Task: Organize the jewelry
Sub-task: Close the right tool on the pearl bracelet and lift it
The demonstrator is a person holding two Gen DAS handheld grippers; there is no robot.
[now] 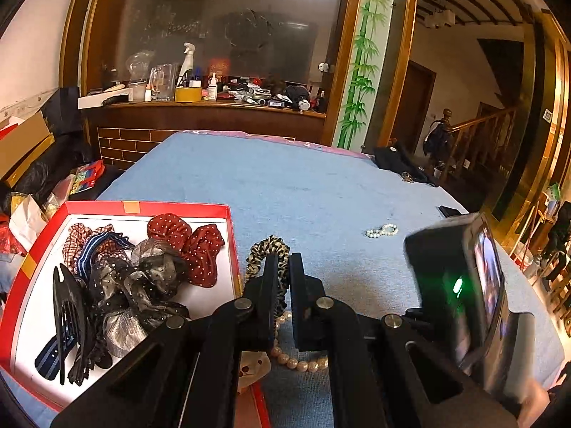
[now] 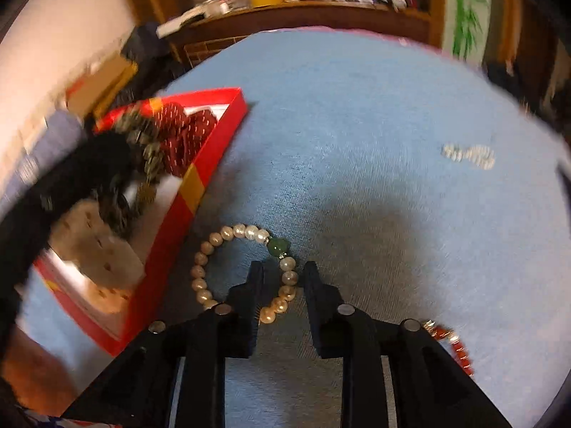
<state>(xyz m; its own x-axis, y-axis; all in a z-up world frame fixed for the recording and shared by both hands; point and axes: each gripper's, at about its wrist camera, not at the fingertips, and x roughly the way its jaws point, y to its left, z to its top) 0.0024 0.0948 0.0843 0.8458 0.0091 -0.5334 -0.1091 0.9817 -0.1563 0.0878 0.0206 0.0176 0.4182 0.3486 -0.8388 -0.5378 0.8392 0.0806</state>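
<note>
My left gripper (image 1: 284, 267) is shut on a leopard-print scrunchie (image 1: 260, 253), held just right of the red box (image 1: 142, 207). The box holds several scrunchies and a black hair comb. A pearl bracelet (image 1: 296, 362) lies on the blue cloth beside the box, under my left gripper. My right gripper (image 2: 283, 271) hovers over that pearl bracelet (image 2: 200, 271), fingers drawn together with only a slim gap and gripping nothing. The bracelet's green bead (image 2: 278, 246) sits just beyond the tips. A white bead bracelet (image 1: 382, 230) lies farther right.
A red bead bracelet (image 2: 453, 346) lies partly hidden behind my right gripper's body. A cream spotted scrunchie (image 2: 103, 260) sits at the box's near end. A black bag (image 1: 399, 164) and a small dark object (image 1: 449, 210) lie near the table's far right edge. A cluttered wooden shelf (image 1: 214, 103) stands behind.
</note>
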